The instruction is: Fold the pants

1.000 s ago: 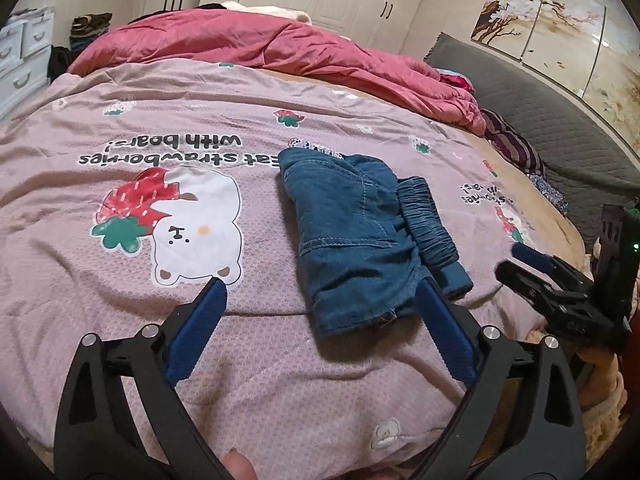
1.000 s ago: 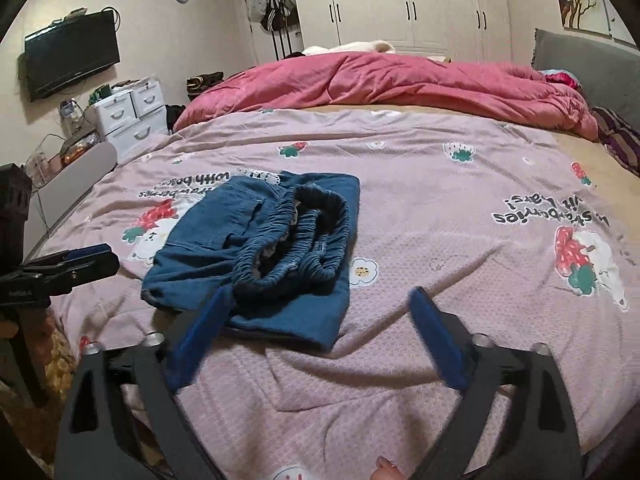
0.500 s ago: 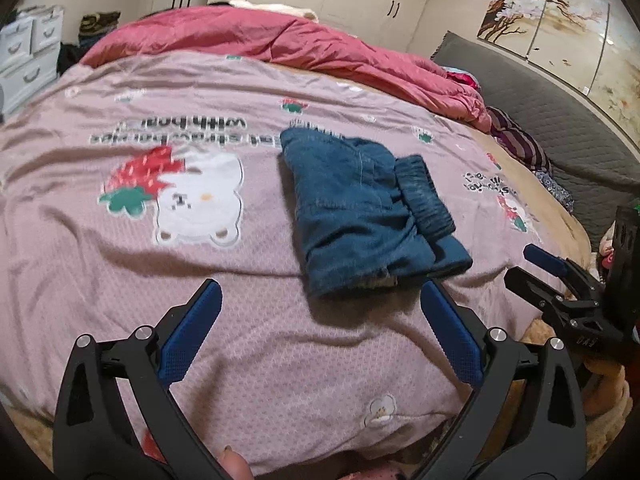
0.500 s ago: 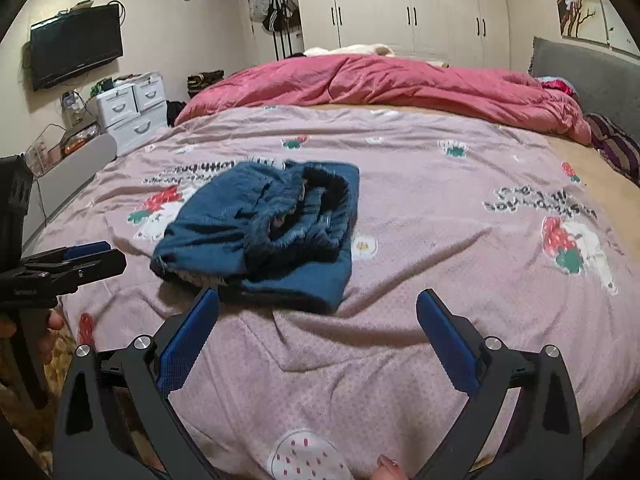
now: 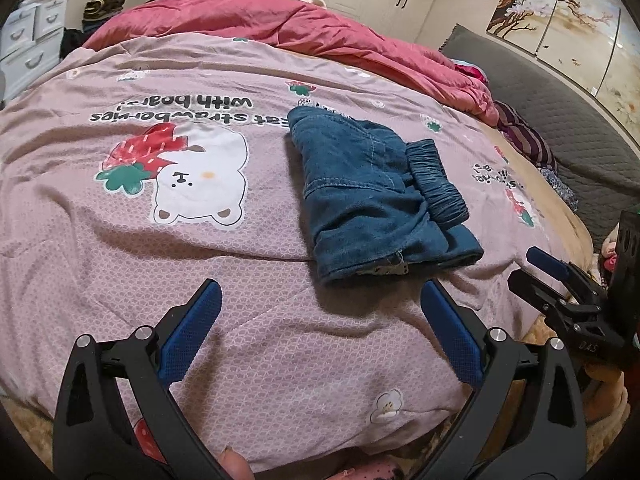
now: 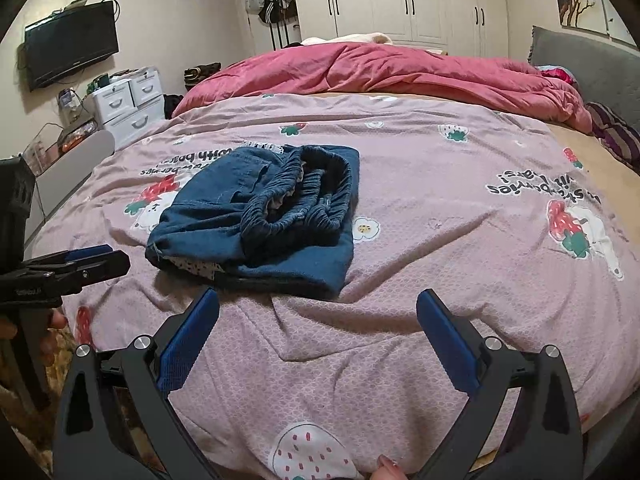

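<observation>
Pants [image 5: 372, 196]: blue denim cloth, matt, visible stitching, gathered elastic waistband ribbed in texture. Bedcover [image 5: 256, 280]: mauve cloth, fine woven pattern, matt, creased. Quilt [image 6: 392, 72]: pink cloth, soft, slight sheen. Left hand-held gripper [image 5: 320, 300]: black matt plastic, blue textured pads [image 5: 192, 328], bright metal screws. Right hand-held gripper [image 6: 318, 310]: same finish.

Both grippers same build: L gripper [image 5: 320, 300] & R gripper [image 6: 318, 308] have black plastic arms w/ triangular cutouts, blue textured pads [image 5: 192, 332], silver screws [image 5: 142, 333] behind pads. Bare fingertip [image 6: 386, 467] below R gripper.
</observation>
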Motion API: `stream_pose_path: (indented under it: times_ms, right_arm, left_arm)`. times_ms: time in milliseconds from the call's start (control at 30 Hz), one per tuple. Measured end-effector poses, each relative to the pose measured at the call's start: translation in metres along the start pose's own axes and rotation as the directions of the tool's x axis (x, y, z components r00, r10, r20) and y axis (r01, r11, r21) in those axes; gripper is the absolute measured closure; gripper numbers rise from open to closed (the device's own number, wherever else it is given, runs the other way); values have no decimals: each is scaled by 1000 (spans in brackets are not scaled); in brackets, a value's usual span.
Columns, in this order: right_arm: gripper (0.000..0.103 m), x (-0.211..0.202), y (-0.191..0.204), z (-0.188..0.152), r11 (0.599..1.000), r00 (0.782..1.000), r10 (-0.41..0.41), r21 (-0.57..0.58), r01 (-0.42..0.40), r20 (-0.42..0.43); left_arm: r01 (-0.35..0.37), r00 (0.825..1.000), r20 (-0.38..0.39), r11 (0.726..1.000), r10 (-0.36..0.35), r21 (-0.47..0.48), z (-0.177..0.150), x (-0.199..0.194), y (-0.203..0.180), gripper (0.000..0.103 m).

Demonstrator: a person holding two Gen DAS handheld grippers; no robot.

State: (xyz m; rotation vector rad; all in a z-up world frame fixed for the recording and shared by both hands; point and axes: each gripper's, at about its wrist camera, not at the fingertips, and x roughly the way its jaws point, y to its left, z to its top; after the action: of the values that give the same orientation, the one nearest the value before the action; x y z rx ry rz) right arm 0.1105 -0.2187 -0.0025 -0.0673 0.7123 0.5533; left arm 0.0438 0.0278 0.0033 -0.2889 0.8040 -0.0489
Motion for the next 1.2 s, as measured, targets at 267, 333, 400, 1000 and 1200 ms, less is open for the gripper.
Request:
stream_pose_path:
  times_ms: [267,333,400,1000,1200]
  right_arm:
    - [5,1,1,0,1000,1000,-1,3,1,-3]
    - [5,0,1,0,1000,1000,-3,4,3,-3]
    - [5,0,1,0,1000,1000,-6,5,6,-1]
    - [5,-2,-1,0,1000,1000,-13,9,13,-7]
    - [5,0,-1,0,1000,1000,-15,11,16,-16]
  left_arm:
    - [-1,1000,-5,1000,1,-2,-1,1,0,10]
    - [-3,1000,-5,1000,3,-2,-1,1,0,10]
    - [-1,1000,-6,1000,1,-1,-1,2,0,10]
    - [-7,1000,-14,1000,7,3,-2,1,-1,10]
    - [-14,1000,-16,1000,14,-1,-2,0,1,10]
